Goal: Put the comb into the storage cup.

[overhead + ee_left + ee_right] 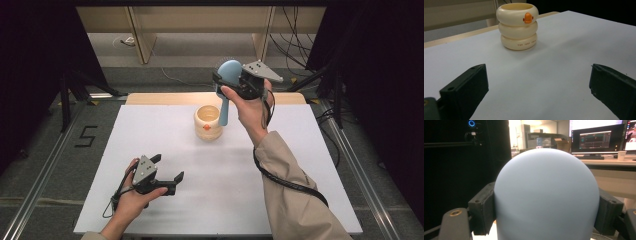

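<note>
High view first, working from my end outward. Closest to me is the left gripper (167, 169), sitting low over the near-left part of the white surface (150, 130) with its jaws spread wide and nothing between them. The left gripper view backs that up: bare surface between the two black jaws, and the cup well ahead of them.

Further out, around the middle-far part of the surface, stands the cream cup (208, 122). It's shaped like three stacked rings, with a little orange duck-bill bump (527, 17) on the top ring. It's upright, open at the top, and looks empty from above as far as I can tell.

Farthest is the right gripper (226, 82), lifted well off the surface and just behind and right of the cup. It's clamped on the rounded head of a pale blue brush-like tool (227, 90), handle hanging down toward the cup's rim. In the right gripper view the blue dome (546, 195) is squeezed between both jaws.

My read on handling: it looks like light, stiff plastic with a smooth, curved head, so I'd guess it could slip or swivel in the jaws. Grabbing the straight handle would probably be steadier. The cup looks light too and might tip if the handle bumps it.
</note>
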Motion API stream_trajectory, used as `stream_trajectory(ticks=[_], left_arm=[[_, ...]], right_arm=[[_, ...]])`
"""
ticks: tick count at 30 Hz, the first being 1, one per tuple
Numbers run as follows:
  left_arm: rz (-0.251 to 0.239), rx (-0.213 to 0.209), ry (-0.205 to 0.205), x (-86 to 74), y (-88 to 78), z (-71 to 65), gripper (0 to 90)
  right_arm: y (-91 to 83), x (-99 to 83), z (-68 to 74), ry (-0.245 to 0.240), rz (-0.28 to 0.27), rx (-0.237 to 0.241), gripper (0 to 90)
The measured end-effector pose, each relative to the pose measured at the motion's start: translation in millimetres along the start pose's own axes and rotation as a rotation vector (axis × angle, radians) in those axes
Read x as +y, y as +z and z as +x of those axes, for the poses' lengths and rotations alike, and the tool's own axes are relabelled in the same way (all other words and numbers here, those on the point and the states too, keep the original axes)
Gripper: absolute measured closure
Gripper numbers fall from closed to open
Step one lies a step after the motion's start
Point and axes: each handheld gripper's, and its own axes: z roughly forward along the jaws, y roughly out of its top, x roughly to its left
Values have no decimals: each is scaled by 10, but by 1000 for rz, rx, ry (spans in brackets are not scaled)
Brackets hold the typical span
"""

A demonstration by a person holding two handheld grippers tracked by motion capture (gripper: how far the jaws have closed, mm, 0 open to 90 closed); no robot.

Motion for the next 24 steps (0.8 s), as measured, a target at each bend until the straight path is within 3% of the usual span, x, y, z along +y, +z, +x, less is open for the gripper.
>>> stream_trajectory(ticks=[24], left_arm=[[-1, 0, 1, 2, 1, 4, 17]], right_arm=[[116, 87, 27, 8, -35, 2, 213]])
